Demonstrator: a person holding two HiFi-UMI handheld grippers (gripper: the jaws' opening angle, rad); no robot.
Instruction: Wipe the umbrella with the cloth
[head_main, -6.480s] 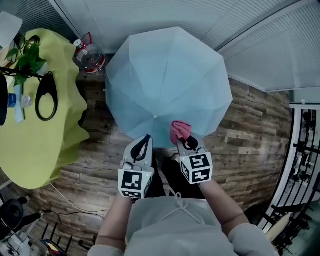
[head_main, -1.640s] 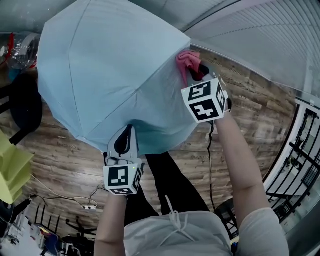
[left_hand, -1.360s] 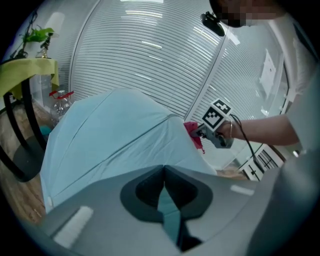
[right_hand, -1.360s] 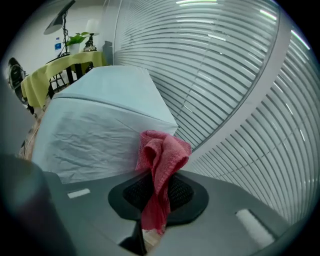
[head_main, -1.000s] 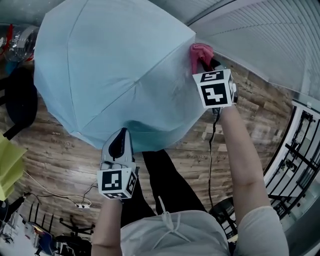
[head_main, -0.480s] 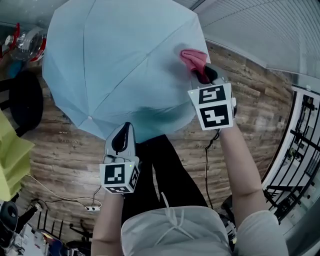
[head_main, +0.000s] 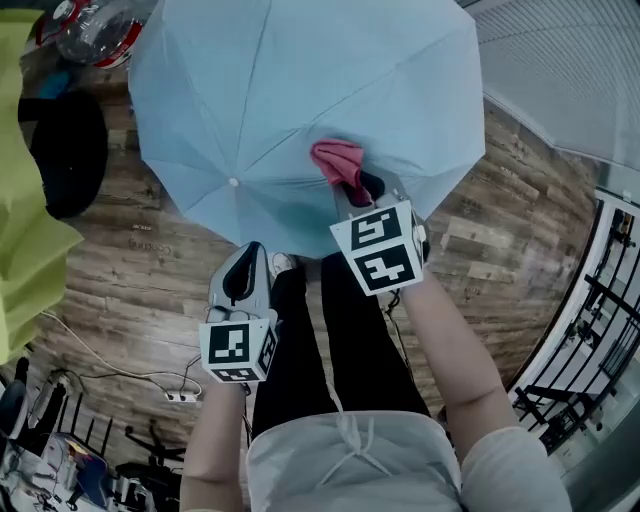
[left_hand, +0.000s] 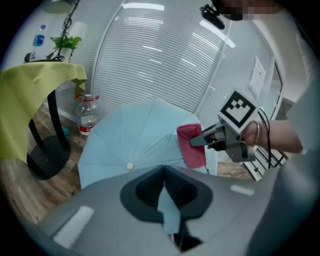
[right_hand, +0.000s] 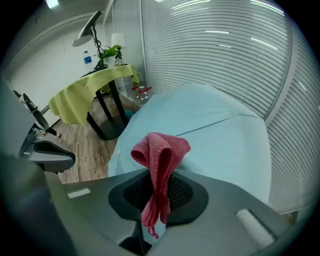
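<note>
The open light-blue umbrella (head_main: 300, 90) fills the top of the head view, canopy toward me. My left gripper (head_main: 246, 262) is shut on the umbrella's near rim; in the left gripper view a strip of blue fabric (left_hand: 168, 214) is pinched between the jaws of that gripper (left_hand: 164, 172). My right gripper (head_main: 355, 192) is shut on a pink cloth (head_main: 338, 160), which presses on a near panel of the canopy. In the right gripper view the cloth (right_hand: 160, 150) stands folded up out of the jaws of that gripper (right_hand: 159, 182), over the umbrella (right_hand: 215, 130).
A table with a yellow-green cover (head_main: 25, 200) is at the left, with a black base (head_main: 65, 135) and a water bottle (head_main: 95, 25) by it. A metal rack (head_main: 600, 330) stands at the right. Cables (head_main: 170, 395) lie on the wood floor. White blinds (left_hand: 165, 60) are behind the umbrella.
My right gripper has drawn the cloth from the canopy's right edge down and leftwards to a near panel. The left gripper still holds the rim.
</note>
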